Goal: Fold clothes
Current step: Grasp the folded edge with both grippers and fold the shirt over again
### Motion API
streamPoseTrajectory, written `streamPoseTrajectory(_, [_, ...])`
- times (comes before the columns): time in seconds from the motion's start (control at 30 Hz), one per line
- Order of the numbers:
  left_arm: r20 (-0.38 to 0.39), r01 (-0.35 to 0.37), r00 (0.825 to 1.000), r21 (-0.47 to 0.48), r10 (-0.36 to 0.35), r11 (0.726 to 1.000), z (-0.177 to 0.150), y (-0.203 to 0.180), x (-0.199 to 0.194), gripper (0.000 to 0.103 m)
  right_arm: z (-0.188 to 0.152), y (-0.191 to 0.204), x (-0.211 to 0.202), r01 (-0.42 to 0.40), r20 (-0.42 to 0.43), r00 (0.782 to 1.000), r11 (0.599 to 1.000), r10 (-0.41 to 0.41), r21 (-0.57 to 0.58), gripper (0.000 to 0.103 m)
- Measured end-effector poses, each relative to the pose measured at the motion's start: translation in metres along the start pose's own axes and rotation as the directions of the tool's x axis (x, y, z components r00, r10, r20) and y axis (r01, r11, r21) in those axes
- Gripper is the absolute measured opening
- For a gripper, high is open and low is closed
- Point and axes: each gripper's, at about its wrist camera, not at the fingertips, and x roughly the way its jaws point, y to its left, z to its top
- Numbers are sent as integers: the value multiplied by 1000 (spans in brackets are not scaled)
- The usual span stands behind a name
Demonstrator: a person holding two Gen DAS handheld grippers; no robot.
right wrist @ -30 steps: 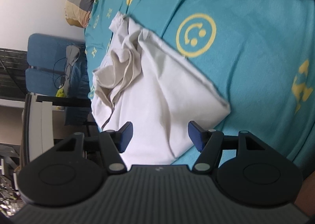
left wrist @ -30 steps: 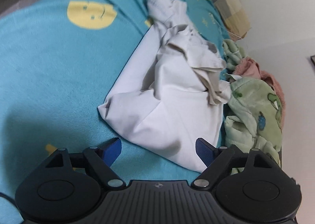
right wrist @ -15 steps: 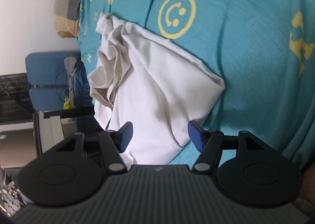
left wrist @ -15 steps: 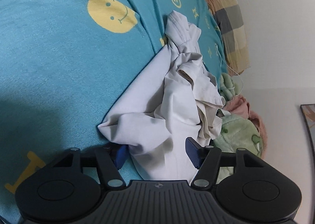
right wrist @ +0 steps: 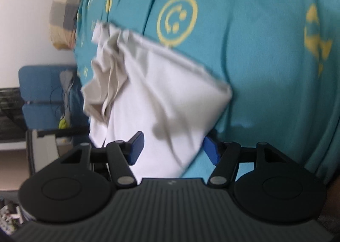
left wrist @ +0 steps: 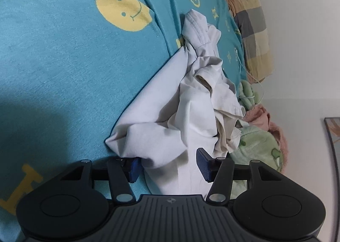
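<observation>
From my left wrist camera, the left tongs (left wrist: 170, 166) sit at the bottom centre of the frame with their blue pads spread apart, open. The white garment (left wrist: 191, 103) runs from the upper middle down to the tongs, crumpled along its right side and smoother on its left. Its lower edge lies between the two pads; the left pad (left wrist: 135, 166) is tucked under a folded corner of the cloth, and I cannot tell whether the right pad touches it. The garment rests on the bed's teal blanket (left wrist: 63, 61), which fills the left half of the frame and carries a yellow smiley face (left wrist: 124, 13) at the upper left. A plaid pillow (left wrist: 252, 29) lies at the upper right against the white wall. Just right of the garment I see a green plush blanket (left wrist: 259, 148) with a pink fabric (left wrist: 263, 118) above it.

From my right wrist camera, which is somewhat blurred, the right tongs (right wrist: 174, 148) are at the bottom centre, also open. The white garment (right wrist: 161, 93) fills the middle of the frame, bunched at its upper left, and its lower corner hangs down between the pads. The teal blanket (right wrist: 265, 71) takes up the right side. At the left edge stands a blue chair (right wrist: 40, 97).
</observation>
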Motion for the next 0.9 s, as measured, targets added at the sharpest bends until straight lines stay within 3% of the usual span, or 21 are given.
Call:
streamPoseTrajectory(0.07, [8, -1, 1000, -7, 2, 1000, 0, 1, 0, 39, 3, 3, 0, 26, 39, 999, 999, -25, -23, 49])
streamPoseTrajectory(0.1, [11, -3, 1000, 4, 3, 1000, 0, 1, 0, 25, 3, 4, -1, 39, 57, 998, 999, -38, -32, 42])
streamPoseTrajectory(0.13, [14, -2, 1000, 12, 2, 1000, 0, 1, 0, 17, 4, 5, -2, 53, 74, 996, 998, -49, -41, 23])
streamPoseTrajectory(0.17, [16, 4, 1000, 15, -4, 1000, 1, 1, 0, 17, 4, 5, -3, 55, 84, 995, 997, -51, -48, 14])
streamPoseTrajectory(0.23, [24, 13, 1000, 26, -14, 1000, 0, -3, -5, 10, 4, 7, -5, 44, 99, 994, 997, -37, -68, 11])
streamPoseTrajectory(0.33, [58, 33, 998, 63, -36, 997, -7, -19, -26, 7, 2, 24, -18, -15, 123, 992, 989, 33, -144, 10])
streamPoseTrajectory(0.57, [160, 58, 983, 185, -89, 981, -50, -79, -114, 6, -25, 44, -90, -106, 113, 984, 965, 136, -241, 9])
streamPoseTrajectory(0.8, [162, 51, 983, 195, -83, 979, -117, -90, -193, 6, -68, 36, -177, -141, 110, 976, 933, 186, -330, 9])
streamPoseTrajectory(0.9, [158, 40, 985, 190, -71, 981, -123, -90, -207, 7, -72, 28, -191, -163, 98, 974, 936, 202, -311, 9])
